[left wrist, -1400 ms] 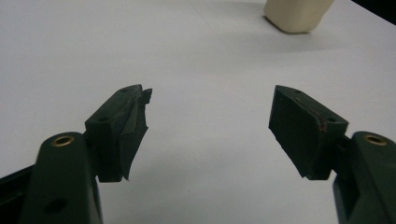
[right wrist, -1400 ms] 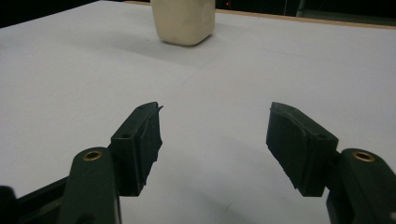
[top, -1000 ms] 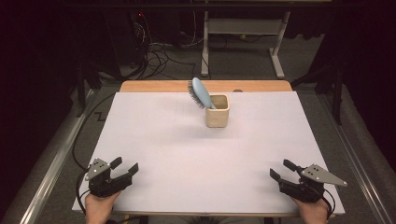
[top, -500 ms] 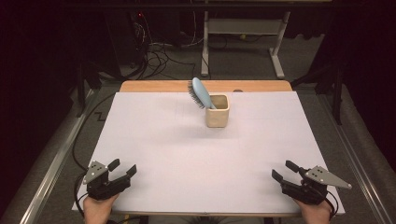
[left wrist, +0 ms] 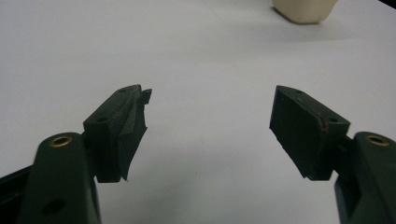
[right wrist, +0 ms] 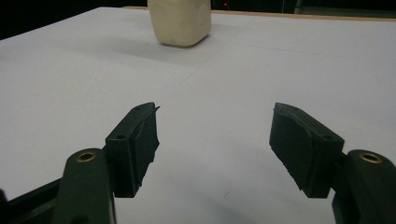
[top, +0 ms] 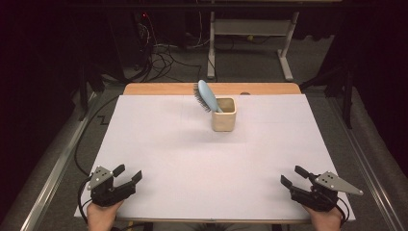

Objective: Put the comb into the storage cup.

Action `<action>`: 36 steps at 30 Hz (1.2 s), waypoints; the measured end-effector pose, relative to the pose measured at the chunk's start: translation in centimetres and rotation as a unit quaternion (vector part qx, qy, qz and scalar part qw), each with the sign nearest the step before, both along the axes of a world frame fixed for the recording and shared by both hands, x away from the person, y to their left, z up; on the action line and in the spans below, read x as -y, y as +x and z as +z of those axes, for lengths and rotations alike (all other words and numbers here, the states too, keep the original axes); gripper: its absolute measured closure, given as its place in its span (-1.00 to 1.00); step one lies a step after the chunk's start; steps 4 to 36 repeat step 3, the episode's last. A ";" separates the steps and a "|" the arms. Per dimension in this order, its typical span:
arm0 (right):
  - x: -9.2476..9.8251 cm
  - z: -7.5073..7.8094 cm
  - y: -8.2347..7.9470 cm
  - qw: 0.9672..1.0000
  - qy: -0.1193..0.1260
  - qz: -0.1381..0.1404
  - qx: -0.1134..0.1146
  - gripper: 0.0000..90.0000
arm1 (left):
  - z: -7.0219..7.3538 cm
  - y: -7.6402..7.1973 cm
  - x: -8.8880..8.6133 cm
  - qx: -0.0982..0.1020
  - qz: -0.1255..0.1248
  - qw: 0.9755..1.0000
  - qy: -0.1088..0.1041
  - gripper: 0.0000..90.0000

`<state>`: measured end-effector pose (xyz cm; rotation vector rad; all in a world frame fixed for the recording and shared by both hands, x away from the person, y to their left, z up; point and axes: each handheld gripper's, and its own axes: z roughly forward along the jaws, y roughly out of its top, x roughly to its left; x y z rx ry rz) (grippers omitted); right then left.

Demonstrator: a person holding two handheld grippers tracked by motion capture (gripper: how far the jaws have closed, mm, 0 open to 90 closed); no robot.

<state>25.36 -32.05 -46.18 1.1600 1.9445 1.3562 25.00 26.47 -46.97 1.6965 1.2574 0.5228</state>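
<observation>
A cream square cup [top: 224, 114] stands at the far middle of the white table [top: 202, 163], with a light blue hairbrush [top: 207, 96] standing in it and leaning left, bristles facing left. My left gripper [top: 127, 173] rests at the near left corner, open with nothing between its jaws. My right gripper [top: 293, 176] rests at the near right corner, also open and holding nothing. The cup's base [left wrist: 303, 10] shows at the top of the left gripper view, beyond my left gripper [left wrist: 210, 126]. In the right gripper view the cup [right wrist: 180, 21] stands far ahead of my right gripper [right wrist: 214, 135].
A wooden strip [top: 159, 89] runs along the table's far edge. Cables [top: 159, 57] and a desk frame [top: 250, 29] lie on the floor beyond. Metal rails [top: 48, 178] run along both sides of the table.
</observation>
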 end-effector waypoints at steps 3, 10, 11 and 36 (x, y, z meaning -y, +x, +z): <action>0.0 0.0 0.0 1.000 0.001 0.000 0.000 -0.27 | 0.0 0.0 -0.1 0.003 0.001 1.000 -0.003 -0.39; 0.0 0.0 0.0 1.000 0.001 0.000 0.000 -0.27 | 0.0 0.0 -0.1 0.003 0.001 1.000 -0.003 -0.39; 0.0 0.0 0.0 1.000 0.001 0.000 0.000 -0.27 | 0.0 0.0 -0.1 0.003 0.001 1.000 -0.003 -0.39; 0.0 0.0 0.0 1.000 0.001 0.000 0.000 -0.27 | 0.0 0.0 -0.1 0.003 0.001 1.000 -0.003 -0.39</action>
